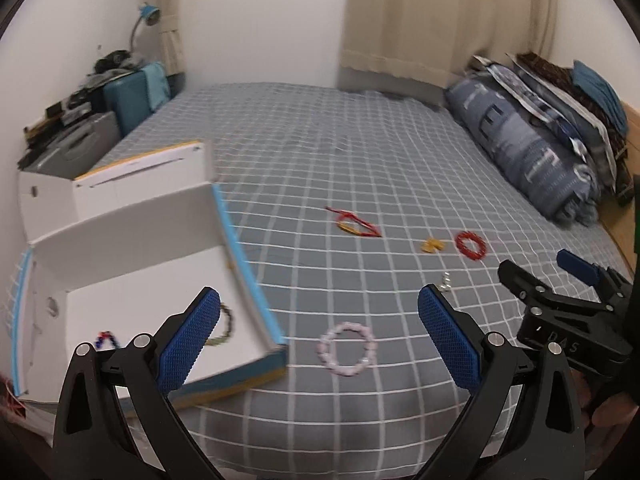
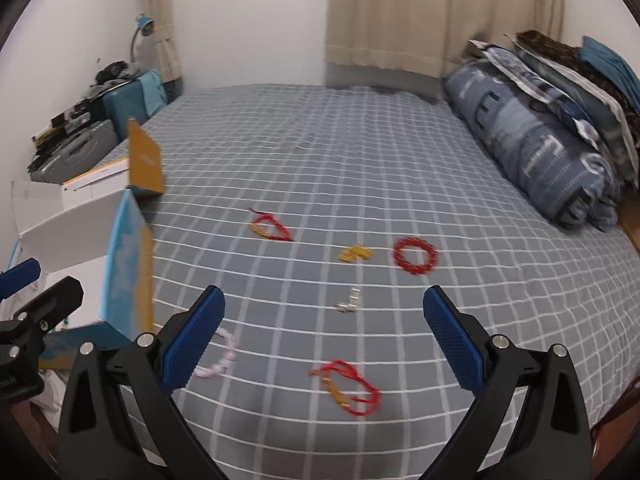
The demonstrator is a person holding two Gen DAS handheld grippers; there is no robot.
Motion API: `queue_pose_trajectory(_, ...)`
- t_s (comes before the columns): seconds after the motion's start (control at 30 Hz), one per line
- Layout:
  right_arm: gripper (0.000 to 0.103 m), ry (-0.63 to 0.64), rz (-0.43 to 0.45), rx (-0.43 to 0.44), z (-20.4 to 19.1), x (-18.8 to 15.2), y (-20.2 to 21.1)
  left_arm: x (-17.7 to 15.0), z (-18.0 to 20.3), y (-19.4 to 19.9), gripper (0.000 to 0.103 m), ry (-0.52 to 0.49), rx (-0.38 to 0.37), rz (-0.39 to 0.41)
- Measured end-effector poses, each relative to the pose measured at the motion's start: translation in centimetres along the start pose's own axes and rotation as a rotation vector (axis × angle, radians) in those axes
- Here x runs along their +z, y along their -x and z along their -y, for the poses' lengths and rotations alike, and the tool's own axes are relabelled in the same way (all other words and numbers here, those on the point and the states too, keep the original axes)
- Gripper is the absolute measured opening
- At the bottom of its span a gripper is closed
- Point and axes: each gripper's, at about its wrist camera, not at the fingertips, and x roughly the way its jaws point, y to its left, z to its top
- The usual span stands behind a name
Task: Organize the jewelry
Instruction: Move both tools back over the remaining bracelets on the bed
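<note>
Nearest the front edge of the bed (image 1: 360, 160), both pairs of tongs hang with their blue pads wide apart and nothing between them: the left tongs (image 1: 320, 340) are framed over a pink bead bracelet (image 1: 347, 349) that lies on the checked cover just beside the near corner of the open white box (image 1: 132, 272), and the right tongs (image 2: 324, 344) are framed over a red cord bracelet with gold links (image 2: 347, 386). Sorting looks part done, I judge, since the box already holds a dark beaded bracelet (image 1: 226, 326) and a small red-and-blue piece (image 1: 107, 340), while most pieces are loose on the bed. The next move probably calls for a low, flat approach onto the pink bracelet, pinching one side of the ring against the soft cover, then a short carry over the box wall. Farther toward the middle of the bed lie a small silver piece (image 2: 349, 301), a gold piece (image 2: 355, 254), a red bead bracelet (image 2: 416, 256) and another red cord bracelet (image 2: 272, 227). Only the left wrist view looks into the box; the right wrist view sees just its blue-and-tan outer side (and alone shows the near red cord bracelet). Both views are motion-blurred, so fine detail is uncertain. Pillows (image 2: 552, 152) are piled along the far right edge.
</note>
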Motion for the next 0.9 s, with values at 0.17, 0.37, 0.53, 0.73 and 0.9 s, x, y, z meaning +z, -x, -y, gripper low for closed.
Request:
queue_pose_trajectory(0.17, 0.095, -0.009, -0.023, -0.01, 2.9, -1.2, -0.2, -0.1, 3.1, -2.7, 0.097, -0.017, -0.024, -0.048)
queue_pose_trajectory(0.37, 0.095, -0.011, -0.075, 0.018, 4.8, -3.3, -1.3, -1.2, 5.6, -7.0, 0.097, -0.034, -0.043, -0.126)
queue_pose_trajectory(0.53, 0.095, -0.01, -0.126, 0.059, 5.9, -5.1, -3.0, -2.3, 6.5, -9.8, 0.097, -0.037, -0.041, -0.173)
queue_pose_trajectory(0.73, 0.095, -0.036, -0.169, 0.105, 7.1, -7.1, -4.8, -3.4, 6.6, -12.5, 0.097, -0.033, -0.035, -0.224)
queue_pose_trajectory(0.9, 0.095, -0.032, -0.204, 0.119, 6.9, -8.1, -6.7, -4.3, 6.2, -14.8, 0.097, -0.02, -0.04, -0.269)
